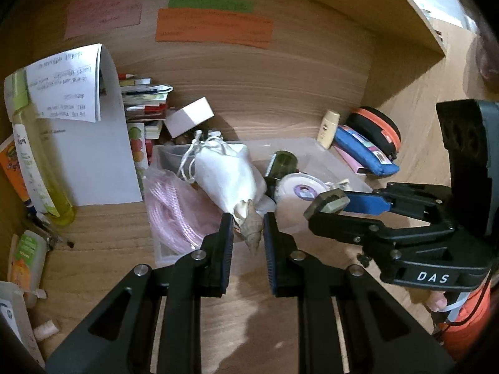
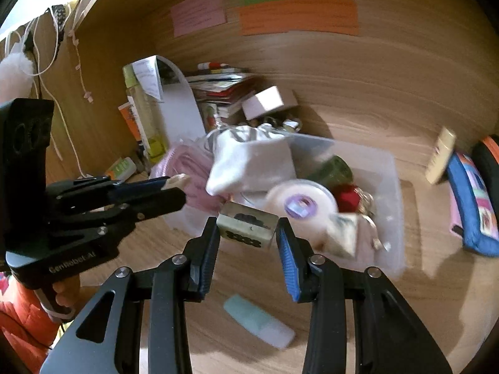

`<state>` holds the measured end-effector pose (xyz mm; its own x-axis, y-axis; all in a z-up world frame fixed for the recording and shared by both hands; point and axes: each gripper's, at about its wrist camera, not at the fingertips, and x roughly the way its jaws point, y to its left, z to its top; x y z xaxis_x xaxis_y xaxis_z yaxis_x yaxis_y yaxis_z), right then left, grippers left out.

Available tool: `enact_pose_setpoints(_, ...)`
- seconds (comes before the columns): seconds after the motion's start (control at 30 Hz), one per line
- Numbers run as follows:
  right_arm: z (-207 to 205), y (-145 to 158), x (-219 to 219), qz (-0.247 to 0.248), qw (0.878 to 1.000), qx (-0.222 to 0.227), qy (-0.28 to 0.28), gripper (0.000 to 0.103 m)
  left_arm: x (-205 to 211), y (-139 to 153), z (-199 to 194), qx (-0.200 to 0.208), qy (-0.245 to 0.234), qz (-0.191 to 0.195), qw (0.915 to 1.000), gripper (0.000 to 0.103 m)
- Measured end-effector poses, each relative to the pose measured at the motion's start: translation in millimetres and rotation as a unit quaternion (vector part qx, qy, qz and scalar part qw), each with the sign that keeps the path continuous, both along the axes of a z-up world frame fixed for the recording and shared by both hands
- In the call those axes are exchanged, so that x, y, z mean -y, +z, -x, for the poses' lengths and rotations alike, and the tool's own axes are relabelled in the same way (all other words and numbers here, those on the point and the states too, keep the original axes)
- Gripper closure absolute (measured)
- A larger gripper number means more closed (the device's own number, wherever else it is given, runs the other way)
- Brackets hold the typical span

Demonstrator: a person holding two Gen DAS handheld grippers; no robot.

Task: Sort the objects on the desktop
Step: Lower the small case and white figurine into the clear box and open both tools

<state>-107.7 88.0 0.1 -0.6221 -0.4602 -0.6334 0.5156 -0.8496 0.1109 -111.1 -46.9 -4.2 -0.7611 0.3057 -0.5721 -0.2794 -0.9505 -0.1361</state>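
Note:
My left gripper [image 1: 248, 229] is shut on a beige spiral seashell [image 1: 249, 226], held over the near edge of a clear plastic bin [image 1: 324, 152]. My right gripper [image 2: 248, 229] is shut on a clear resin block with a dark inclusion [image 2: 246, 226], held just in front of the bin [image 2: 386, 187]; that gripper with the block [image 1: 329, 202] also shows in the left wrist view. The bin holds a white drawstring pouch [image 1: 224, 171], pink cord in a bag [image 1: 177, 215], a white tape roll [image 1: 299, 188] and a dark green jar [image 1: 283, 163].
A yellow bottle [image 1: 34, 162] and white papers [image 1: 93, 143] stand at left beside a stack of booklets [image 1: 143, 99] and a white box [image 1: 190, 115]. A blue pencil case [image 1: 365, 151] and black-orange case [image 1: 377, 127] lie right. A pale green tube [image 2: 259, 321] lies on the desk.

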Motion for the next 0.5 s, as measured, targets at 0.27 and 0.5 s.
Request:
enact_pose_setpoints(0.27, 23, -12, 22, -0.014, 1.000, 0.007, 0.012, 0.069, 11, -14, 21, 0.015, 0.005, -0.028, 0.9995, 0.085)
enact_pose_setpoints(0.5, 27, -14, 26, -0.015, 1.000, 0.007, 0.013, 0.069, 9, -15, 19, 0.014, -0.001, -0.024, 0.9996, 0.085)
